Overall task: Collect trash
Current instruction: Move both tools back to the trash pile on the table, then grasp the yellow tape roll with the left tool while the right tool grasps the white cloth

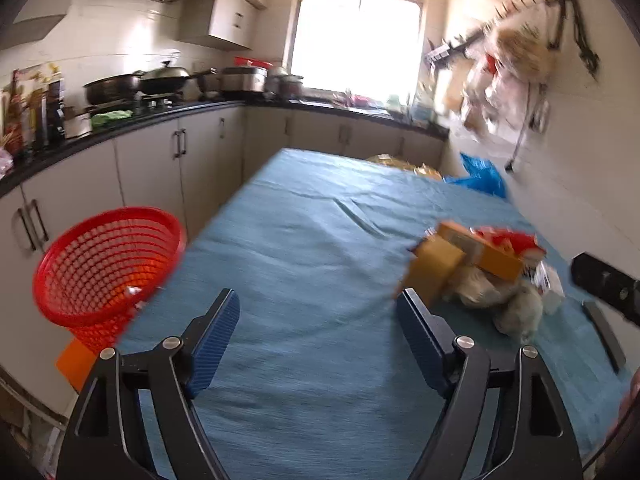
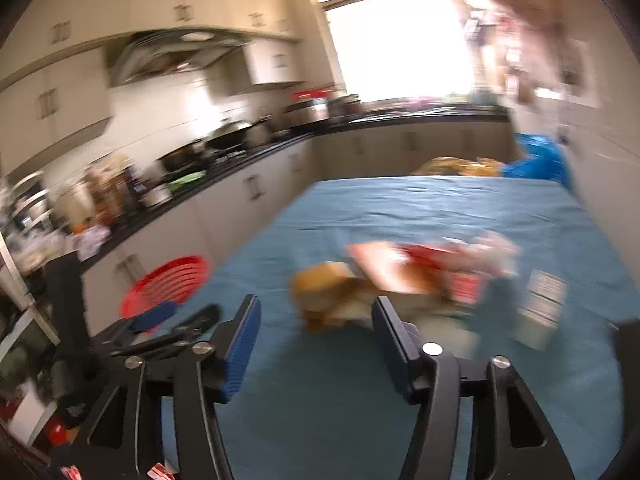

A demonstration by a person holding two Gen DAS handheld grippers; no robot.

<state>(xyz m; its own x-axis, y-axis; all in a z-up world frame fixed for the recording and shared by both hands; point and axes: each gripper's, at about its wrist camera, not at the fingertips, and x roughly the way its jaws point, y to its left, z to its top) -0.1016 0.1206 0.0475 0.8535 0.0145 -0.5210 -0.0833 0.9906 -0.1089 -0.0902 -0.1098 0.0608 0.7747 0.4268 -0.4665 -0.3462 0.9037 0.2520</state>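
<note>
Both grippers are over the blue tablecloth point(image 1: 312, 240) and both are empty. The left gripper point(image 1: 319, 303) has its blue ribbed pads well apart, nothing between them, only cloth showing in the gap. The right gripper point(image 2: 316, 312) is the same story: jaws spread, no item clamped, bare cloth between the pads. The trash sits in a heap point(image 1: 484, 272) on the right half of the table, ahead of and to the right of the left gripper: an orange-yellow carton point(image 1: 436, 270) tilted at the front, a flat box with red and white print point(image 1: 500, 246) lying across the top, and crumpled grey-white paper point(image 1: 516, 308) at the near edge. From the right wrist view the heap is just ahead of that gripper's right finger, badly smeared by blur, with a white packet carrying lines of dark print point(image 2: 544, 300) lying apart to the right of it. That print is too blurred to read, and so is the lettering on the red box; no brand can be made out. The red mesh basket point(image 1: 108, 264) stands off the table's left edge, beside the white cabinets point(image 1: 152, 168), with a small scrap visible inside it. Beyond the far end of the table, a blue plastic bag point(image 1: 484, 176) and a yellow bag point(image 2: 456, 166) sit against the counter.
</note>
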